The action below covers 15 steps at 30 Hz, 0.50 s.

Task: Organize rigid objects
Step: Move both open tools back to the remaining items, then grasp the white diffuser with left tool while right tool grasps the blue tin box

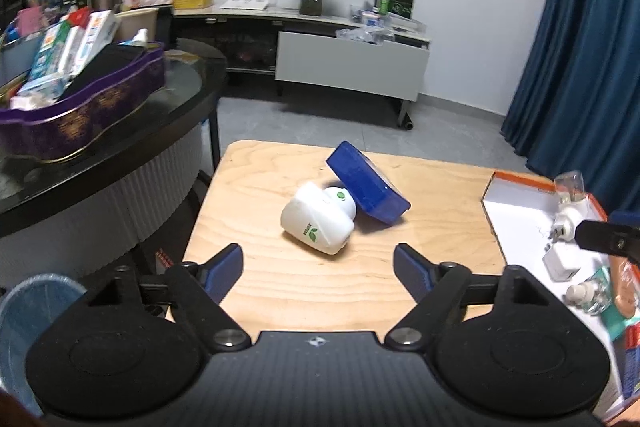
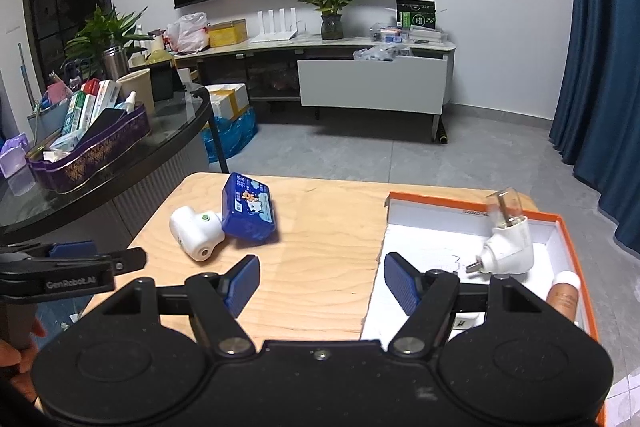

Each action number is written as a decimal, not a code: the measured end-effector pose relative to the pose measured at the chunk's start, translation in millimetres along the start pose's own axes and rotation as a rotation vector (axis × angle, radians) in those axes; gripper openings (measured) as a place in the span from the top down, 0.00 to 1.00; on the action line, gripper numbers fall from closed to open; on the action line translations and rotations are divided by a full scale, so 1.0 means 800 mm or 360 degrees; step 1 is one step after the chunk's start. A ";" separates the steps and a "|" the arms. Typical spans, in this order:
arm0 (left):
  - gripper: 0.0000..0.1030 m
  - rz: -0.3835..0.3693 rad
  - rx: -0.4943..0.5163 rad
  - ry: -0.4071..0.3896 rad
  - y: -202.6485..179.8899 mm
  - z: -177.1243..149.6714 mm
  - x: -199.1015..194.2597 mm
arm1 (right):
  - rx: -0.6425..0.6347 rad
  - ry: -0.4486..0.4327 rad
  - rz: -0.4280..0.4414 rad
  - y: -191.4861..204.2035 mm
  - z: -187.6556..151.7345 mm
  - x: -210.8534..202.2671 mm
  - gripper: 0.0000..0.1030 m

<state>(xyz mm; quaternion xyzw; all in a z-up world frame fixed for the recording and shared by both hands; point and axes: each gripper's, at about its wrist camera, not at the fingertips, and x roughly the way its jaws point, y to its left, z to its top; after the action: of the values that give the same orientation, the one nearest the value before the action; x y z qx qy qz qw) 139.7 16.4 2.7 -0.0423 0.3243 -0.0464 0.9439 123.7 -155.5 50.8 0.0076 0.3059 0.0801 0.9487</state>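
White plug-in device [image 1: 318, 223], green button, lying sideways

Both wrist views look forward and down, close over the shared wooden table [image 1: 280, 279], facing the television wall.

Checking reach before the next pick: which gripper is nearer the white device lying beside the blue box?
Left. The left gripper sits just short of the white device, jaws open. The right gripper is off to its side, by the orange-edged tray.

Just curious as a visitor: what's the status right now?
Left gripper open, empty. Right gripper open, empty. White device against blue pack, outside box. Nothing blocking.
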 end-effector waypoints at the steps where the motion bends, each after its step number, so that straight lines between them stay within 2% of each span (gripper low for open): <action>1: 0.13 0.0004 0.0024 -0.0006 0.000 0.000 0.007 | -0.0004 0.0005 0.0003 0.001 0.000 0.003 0.21; 5: 0.03 -0.0016 0.0157 -0.0037 0.000 0.000 0.036 | -0.0012 0.0033 0.0006 0.002 0.001 0.017 0.21; 10: 0.02 -0.0048 0.0357 -0.0029 -0.001 0.004 0.081 | -0.0009 0.0060 0.0012 0.001 0.005 0.037 0.21; 15: 0.02 -0.0080 0.0441 -0.0029 0.009 0.005 0.120 | 0.0001 0.0077 0.0020 -0.001 0.010 0.060 0.21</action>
<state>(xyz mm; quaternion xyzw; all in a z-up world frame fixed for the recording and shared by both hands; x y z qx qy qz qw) 218.0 13.0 -53.6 0.0798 0.3050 -0.1140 0.9421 167.0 -148.1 29.3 0.0079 0.3289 0.0860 0.9404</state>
